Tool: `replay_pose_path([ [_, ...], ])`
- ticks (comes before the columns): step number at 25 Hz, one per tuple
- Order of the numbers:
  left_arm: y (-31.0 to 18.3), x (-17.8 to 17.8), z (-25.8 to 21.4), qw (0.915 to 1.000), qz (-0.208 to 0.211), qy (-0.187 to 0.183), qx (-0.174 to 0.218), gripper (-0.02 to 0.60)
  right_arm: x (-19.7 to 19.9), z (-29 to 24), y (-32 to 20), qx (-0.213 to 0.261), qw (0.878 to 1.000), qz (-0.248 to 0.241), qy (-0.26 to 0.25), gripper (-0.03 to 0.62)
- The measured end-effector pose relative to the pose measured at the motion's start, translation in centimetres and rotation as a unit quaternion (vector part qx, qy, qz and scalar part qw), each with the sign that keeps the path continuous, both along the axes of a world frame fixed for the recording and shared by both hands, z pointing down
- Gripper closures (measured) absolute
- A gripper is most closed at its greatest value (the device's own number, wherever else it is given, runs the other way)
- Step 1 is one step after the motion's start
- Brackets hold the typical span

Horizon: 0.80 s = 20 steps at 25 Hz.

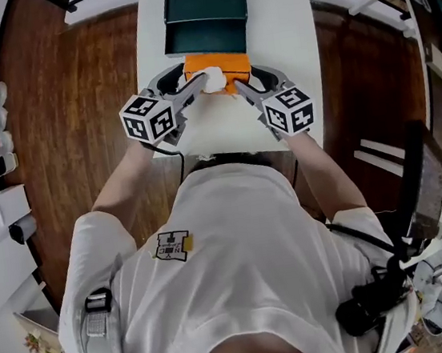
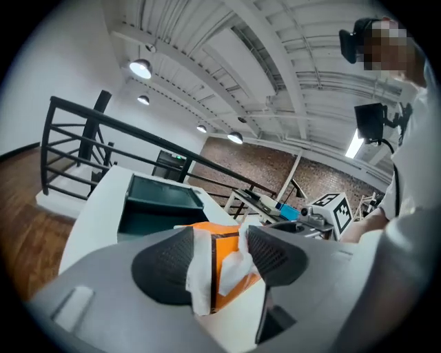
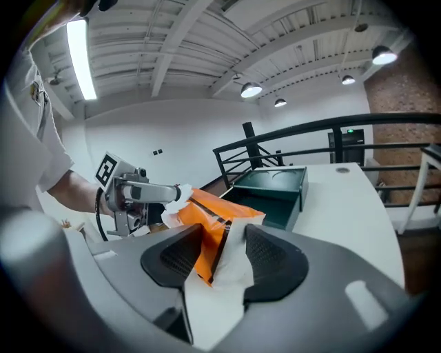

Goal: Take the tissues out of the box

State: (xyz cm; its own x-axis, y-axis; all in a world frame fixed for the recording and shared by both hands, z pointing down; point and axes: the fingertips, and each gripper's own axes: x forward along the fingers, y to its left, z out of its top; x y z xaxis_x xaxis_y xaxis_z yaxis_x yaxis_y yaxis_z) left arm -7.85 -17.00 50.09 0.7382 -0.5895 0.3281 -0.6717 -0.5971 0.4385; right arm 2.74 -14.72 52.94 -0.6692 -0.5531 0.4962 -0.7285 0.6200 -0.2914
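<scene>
Clamped at its left end by the left tongs and at its right end by the right tongs: an orange tissue pack. Pinched between the pads in the left gripper view: a fold of white tissue and orange wrapper, pressed from both sides. Much the same in the right gripper view, with a white flap squeezed against the pack's corner. No slack or empty grip on either side.

Held in the air over the white table, just near of the dark green box and overlapping that box's near edge in the head view. Probably clear of the box already, though hard to confirm from above.

Lying with its long axis left to right, straight across from one pair of tongs to the other. Equally close to both hands, so no favoured side. Beyond it, on the far side, the box; on the near side and out to the right, bare table. Judged next: drawing the pack nearer, away from the box, both ends kept level so as not to twist or tear the loose tissue.
</scene>
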Motion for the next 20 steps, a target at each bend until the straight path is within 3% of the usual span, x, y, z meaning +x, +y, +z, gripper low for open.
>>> replay_pose_path([
  [8, 5.3, 0.6, 5.9, 0.9944, -0.017, -0.005, -0.104, 0.328, 0.6, 5.9, 6.0, -0.111, 0.994, 0.004, 0.0, 0.398],
  [14, 3.6, 0.4, 10.8, 0.9761, -0.049, 0.006, -0.211, 0.329, 0.7, 9.6, 4.0, -0.206, 0.978, 0.037, -0.023, 0.394],
  [17, 2.4, 0.0, 11.6, 0.9698, -0.066, 0.028, -0.233, 0.33, 0.5, 10.1, 2.8, -0.225, 0.972, 0.055, -0.046, 0.393],
  [20, 2.2, 0.1, 12.0, 0.969, -0.073, 0.031, -0.234, 0.328, 0.6, 10.3, 2.5, -0.23, 0.968, 0.069, -0.066, 0.39],
])
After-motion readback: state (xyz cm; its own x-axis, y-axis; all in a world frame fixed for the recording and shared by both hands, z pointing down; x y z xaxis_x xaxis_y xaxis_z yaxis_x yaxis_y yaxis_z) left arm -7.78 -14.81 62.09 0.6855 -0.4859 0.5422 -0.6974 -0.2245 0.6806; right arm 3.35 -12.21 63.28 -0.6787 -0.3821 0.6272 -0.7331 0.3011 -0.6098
